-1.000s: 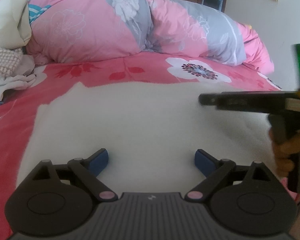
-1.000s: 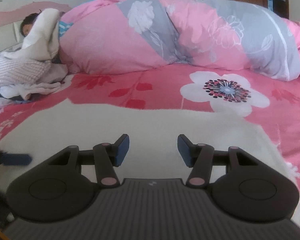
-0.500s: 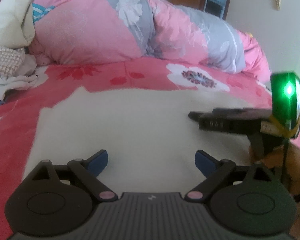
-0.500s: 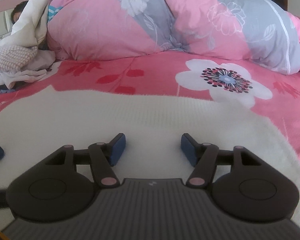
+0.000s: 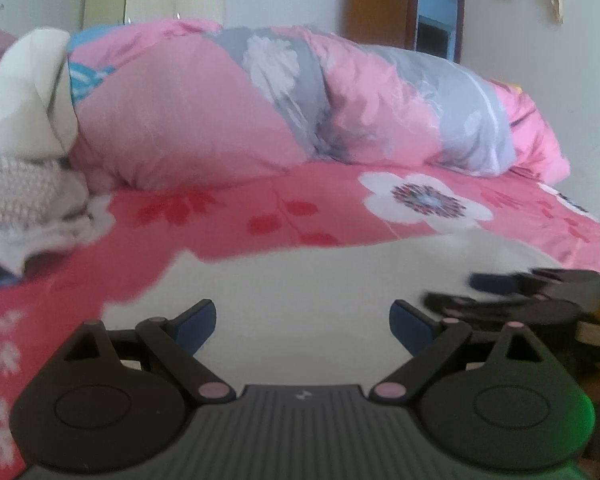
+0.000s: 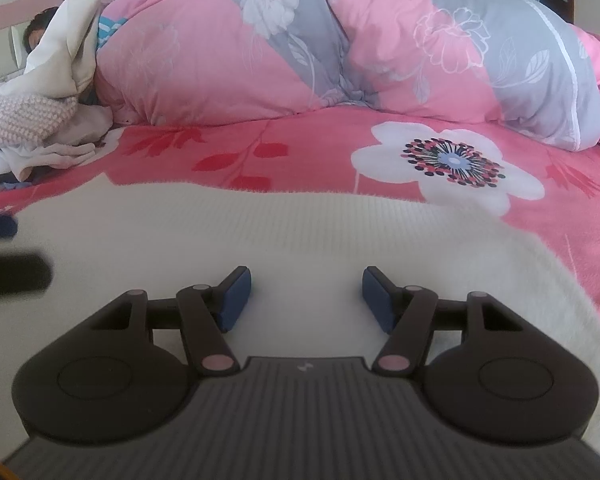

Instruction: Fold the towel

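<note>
Since half a second ago the left gripper [image 5: 302, 326] has tipped its view upward, so more wall and quilt show, and the right gripper [image 6: 306, 300] has slid further out to the left view's right edge, its green light now almost out of sight. The towel [image 6: 300, 236], cream and ribbed, lies spread flat on the bed [image 6: 312, 152], its far edge running across the pink flowered sheet and its right side curving back toward the camera. Both grippers hang low over the towel's near part, pointing toward the far edge. The left gripper's blue-padded fingers [image 5: 196, 320] are spread wide with bare towel between them; the right gripper's fingers [image 6: 236, 300] are likewise spread, a little narrower, gripping nothing. In the right view the left gripper shows only as a dark blur at the left edge. Behind the towel a pink-and-grey quilt [image 6: 300, 48] is heaped across the bed, with pale crumpled clothes [image 6: 32, 128] at its left end.
</note>
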`<state>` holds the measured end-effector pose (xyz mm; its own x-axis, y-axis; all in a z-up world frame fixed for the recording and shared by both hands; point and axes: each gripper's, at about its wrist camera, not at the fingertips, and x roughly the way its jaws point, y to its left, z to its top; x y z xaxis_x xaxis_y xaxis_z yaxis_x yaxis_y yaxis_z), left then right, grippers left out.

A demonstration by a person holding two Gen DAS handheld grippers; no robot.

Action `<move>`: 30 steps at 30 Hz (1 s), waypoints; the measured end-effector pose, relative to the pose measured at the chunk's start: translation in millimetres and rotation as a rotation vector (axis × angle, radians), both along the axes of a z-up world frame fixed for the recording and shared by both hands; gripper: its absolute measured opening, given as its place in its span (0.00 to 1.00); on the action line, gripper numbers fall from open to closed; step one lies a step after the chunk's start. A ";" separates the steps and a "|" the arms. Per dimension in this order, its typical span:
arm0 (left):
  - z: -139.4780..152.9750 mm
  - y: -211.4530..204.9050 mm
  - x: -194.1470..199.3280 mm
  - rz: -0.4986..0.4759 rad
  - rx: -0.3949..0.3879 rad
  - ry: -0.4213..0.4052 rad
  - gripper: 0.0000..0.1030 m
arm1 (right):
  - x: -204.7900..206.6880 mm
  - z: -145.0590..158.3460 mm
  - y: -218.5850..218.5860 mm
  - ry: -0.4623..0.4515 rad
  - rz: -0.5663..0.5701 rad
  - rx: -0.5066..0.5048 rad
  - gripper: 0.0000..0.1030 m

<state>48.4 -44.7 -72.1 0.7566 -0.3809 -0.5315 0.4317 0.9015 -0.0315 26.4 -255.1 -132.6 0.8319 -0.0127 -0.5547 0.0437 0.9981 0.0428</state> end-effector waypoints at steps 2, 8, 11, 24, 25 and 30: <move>-4.2 4.5 13.3 -0.001 0.011 -0.002 0.78 | 0.0 0.3 -0.4 0.001 0.001 0.003 0.60; -26.6 28.1 30.3 -0.018 -0.025 0.059 0.75 | -1.2 16.8 -11.4 0.008 0.046 0.067 0.60; -28.6 31.3 30.0 -0.026 -0.041 0.057 0.76 | 8.0 29.5 -16.4 -0.006 0.070 0.082 0.60; -29.9 40.7 32.1 -0.039 -0.089 0.076 0.76 | 45.8 26.3 -122.7 0.079 -0.236 0.224 0.21; -29.8 41.5 32.4 -0.038 -0.094 0.079 0.76 | 47.4 30.5 -116.0 0.077 -0.225 0.206 0.23; -28.9 48.0 33.2 -0.019 -0.127 0.085 0.76 | 69.6 42.0 -35.9 0.109 0.068 0.180 0.23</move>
